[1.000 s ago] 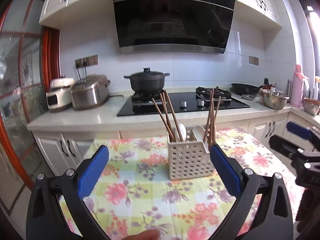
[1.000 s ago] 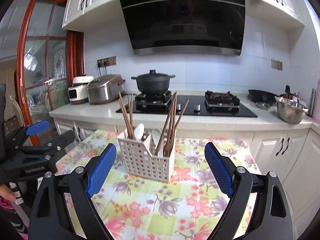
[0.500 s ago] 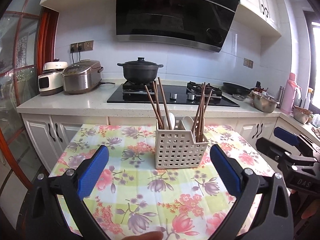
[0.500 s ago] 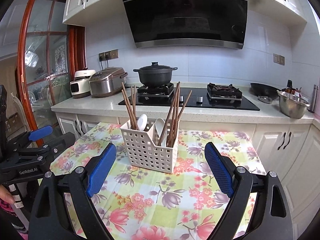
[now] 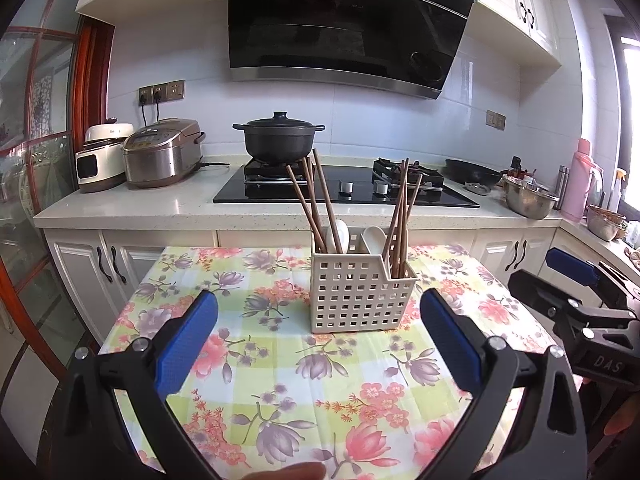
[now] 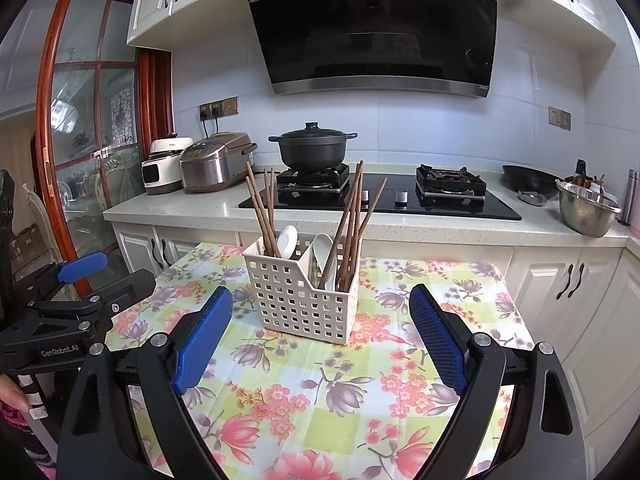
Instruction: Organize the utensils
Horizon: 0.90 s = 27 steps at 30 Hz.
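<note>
Both handheld grippers hover level, side by side, pointing forward. The left gripper (image 5: 318, 316) holds its blue-padded jaws spread wide, gripping nothing. The right gripper (image 6: 321, 312) does likewise. A fingertip (image 5: 296, 472) shows at the left view's bottom edge.

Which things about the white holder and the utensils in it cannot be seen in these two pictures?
- Lower ends of the chopsticks and spoons: hidden behind the walls of the white holder, both views.
- Exact chopstick count: sticks overlap each other.
- Holder's back side and floor: not visible in either view.
</note>
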Motion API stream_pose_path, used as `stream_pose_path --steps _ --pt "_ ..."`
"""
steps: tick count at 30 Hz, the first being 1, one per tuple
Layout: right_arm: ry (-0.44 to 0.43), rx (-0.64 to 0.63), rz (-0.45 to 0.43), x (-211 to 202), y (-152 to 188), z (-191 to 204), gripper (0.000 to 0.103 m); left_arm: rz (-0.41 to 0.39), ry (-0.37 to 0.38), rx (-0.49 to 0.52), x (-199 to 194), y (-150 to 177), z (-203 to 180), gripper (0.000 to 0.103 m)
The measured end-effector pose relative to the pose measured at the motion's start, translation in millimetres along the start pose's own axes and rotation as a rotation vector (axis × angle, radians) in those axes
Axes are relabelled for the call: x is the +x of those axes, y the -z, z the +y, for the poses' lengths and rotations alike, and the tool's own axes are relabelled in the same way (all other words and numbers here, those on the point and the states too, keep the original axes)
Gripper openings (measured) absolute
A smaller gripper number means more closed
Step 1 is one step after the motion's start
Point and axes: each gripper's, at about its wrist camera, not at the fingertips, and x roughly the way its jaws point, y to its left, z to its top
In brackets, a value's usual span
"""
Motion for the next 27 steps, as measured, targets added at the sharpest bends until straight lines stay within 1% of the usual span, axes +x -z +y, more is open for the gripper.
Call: stream_pose_path --steps 27 --pt "-0.001 0.001 0.000 -1.8 0.2 -1.5 0.084 -0.002 -0.001 -0.001 0.2 0.6 0.2 0.098"
